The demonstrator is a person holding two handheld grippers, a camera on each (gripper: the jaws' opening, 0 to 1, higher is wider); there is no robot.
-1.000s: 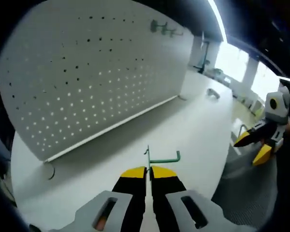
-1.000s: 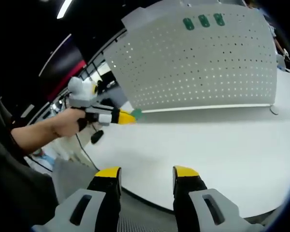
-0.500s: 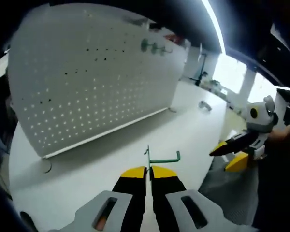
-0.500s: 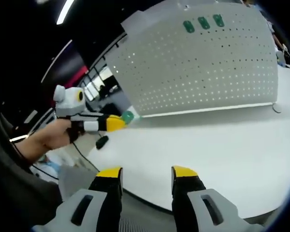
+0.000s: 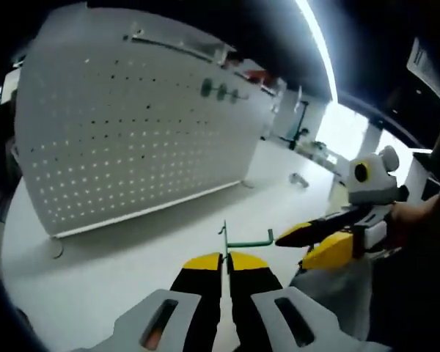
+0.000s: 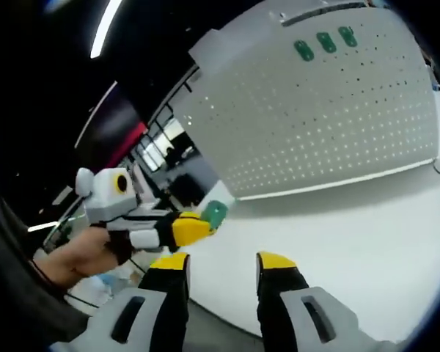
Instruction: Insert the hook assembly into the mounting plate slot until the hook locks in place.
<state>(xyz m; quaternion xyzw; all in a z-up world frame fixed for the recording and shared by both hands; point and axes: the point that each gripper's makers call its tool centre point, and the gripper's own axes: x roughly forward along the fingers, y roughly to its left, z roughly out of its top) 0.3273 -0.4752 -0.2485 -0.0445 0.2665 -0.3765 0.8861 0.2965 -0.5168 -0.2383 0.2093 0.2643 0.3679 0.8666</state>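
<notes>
both seen: left hand-held gripper (image 5: 225,258) clamps green hook (image 5: 243,240); right hand-held gripper (image 6: 221,261) apparently empty, agape.

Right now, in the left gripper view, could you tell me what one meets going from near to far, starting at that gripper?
left gripper → green hook held in it → white table → white pegboard → three green hooks near the pegboard's top.

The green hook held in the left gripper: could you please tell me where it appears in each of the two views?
Left gripper view: the green hook stands centre-low, pinched between the left gripper jaws.
Right gripper view: it shows left of centre, at that gripper's yellow tips.
Shared landmark: the white pegboard.
</notes>
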